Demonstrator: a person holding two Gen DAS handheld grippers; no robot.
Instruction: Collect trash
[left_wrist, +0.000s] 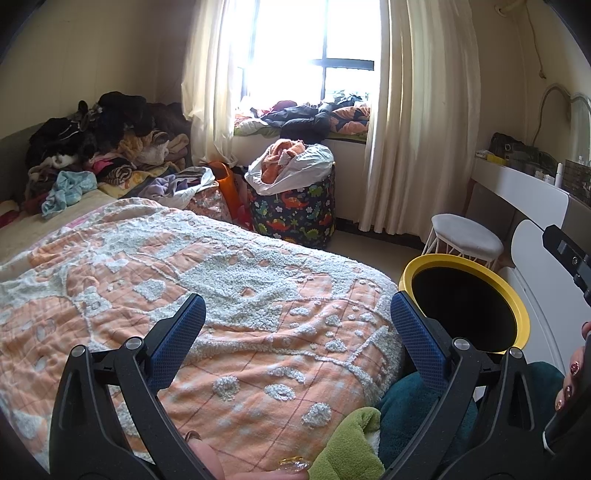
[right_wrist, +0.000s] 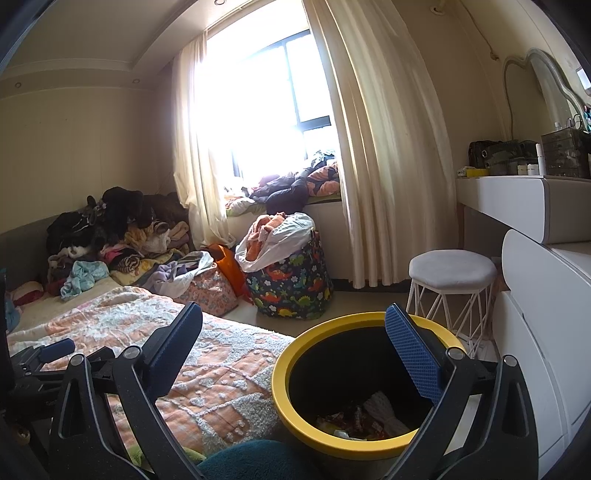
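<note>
Yellow-rimmed bin (right_wrist: 364, 384) beside the bed, wrappers (right_wrist: 354, 419) already lying at its bottom.

Both tools are held spread wide with nothing gripped: the left tool (left_wrist: 297, 343) is hung over the orange quilt (left_wrist: 207, 302), the right tool (right_wrist: 293, 354) is poised over the bin's near rim. No loose trash can be made out on the quilt, so the bed is best scanned slowly before anything is reached for, and the bin kept just beside the right tool.
</note>
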